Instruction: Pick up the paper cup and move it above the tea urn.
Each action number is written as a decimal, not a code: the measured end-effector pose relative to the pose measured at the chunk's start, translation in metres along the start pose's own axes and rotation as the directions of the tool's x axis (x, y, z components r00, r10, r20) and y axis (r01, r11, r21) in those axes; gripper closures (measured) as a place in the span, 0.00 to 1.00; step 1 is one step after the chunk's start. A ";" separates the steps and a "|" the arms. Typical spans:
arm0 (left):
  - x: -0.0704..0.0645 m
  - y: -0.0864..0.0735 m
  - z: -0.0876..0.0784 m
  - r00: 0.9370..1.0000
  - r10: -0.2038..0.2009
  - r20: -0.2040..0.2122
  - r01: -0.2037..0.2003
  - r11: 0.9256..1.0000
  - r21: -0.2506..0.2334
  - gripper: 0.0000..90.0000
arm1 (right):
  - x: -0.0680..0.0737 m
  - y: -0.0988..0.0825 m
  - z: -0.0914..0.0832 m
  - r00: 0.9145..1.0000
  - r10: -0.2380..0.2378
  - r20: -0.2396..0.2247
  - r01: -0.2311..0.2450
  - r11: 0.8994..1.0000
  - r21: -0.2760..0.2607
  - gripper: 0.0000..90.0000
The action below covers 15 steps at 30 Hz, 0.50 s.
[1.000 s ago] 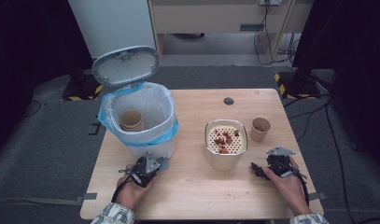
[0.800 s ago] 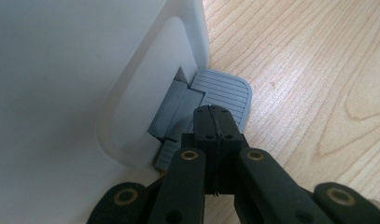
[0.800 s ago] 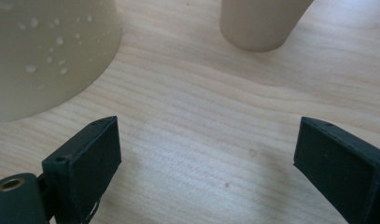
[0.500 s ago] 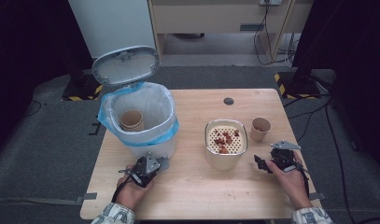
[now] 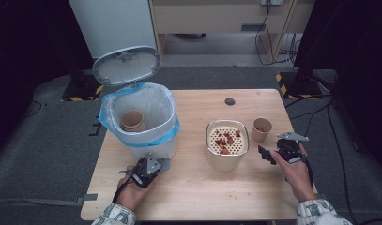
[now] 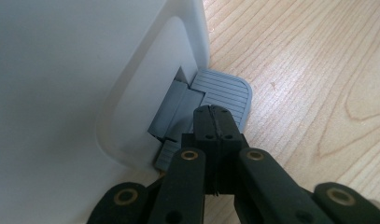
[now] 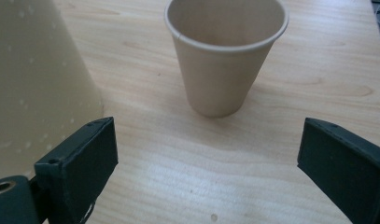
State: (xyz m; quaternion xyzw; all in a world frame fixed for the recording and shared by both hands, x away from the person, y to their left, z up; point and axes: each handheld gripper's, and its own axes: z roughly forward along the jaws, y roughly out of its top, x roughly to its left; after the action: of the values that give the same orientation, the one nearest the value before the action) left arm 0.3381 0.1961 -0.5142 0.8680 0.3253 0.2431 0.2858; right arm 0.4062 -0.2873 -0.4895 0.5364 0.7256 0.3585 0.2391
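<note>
A white pedal bin (image 5: 141, 123) with a blue liner stands at the table's left, its lid (image 5: 126, 65) raised. A paper cup (image 5: 132, 120) lies inside it. My left gripper (image 5: 158, 165) is shut, with its tips (image 6: 214, 111) resting on the bin's grey pedal (image 6: 229, 91). To the right, a cream container (image 5: 227, 145) has a perforated insert with red-brown bits on it. A second paper cup (image 5: 262, 129) stands upright beside it. My right gripper (image 5: 264, 152) is open just short of that cup (image 7: 225, 56), and its wide-set jaws hold nothing.
The cream container's wall (image 7: 33, 70) rises close to my right gripper's left jaw. A round dark cable hole (image 5: 230, 101) sits near the table's far edge. Bare wood (image 5: 202, 192) stretches between the two hands. Dark stands and cables surround the table.
My right gripper has moved forward toward the paper cup on the table. The left gripper stays on the pedal and the lid stays up.
</note>
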 end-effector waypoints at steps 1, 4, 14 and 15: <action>0.000 0.000 0.000 1.000 -0.001 0.001 0.001 1.000 0.000 1.00 | 0.000 0.003 0.000 1.000 0.002 0.000 -0.002 1.000 -0.002 0.06; 0.000 0.000 0.000 1.000 -0.001 0.001 0.001 1.000 0.000 1.00 | 0.000 0.009 0.001 1.000 0.015 -0.001 -0.015 1.000 -0.021 0.06; 0.000 0.000 0.000 1.000 -0.001 0.003 0.001 1.000 -0.004 1.00 | 0.003 0.015 0.019 0.999 0.053 -0.006 -0.053 0.995 -0.080 0.06; 0.000 0.000 0.000 1.000 -0.002 0.001 0.002 1.000 -0.002 1.00 | 0.002 0.015 0.022 0.998 0.055 -0.001 -0.055 0.995 -0.085 0.06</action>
State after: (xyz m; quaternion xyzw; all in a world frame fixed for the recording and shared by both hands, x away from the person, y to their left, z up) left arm 0.3382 0.1963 -0.5143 0.8676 0.3256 0.2426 0.2870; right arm 0.4303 -0.2767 -0.4920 0.5457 0.6945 0.3954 0.2523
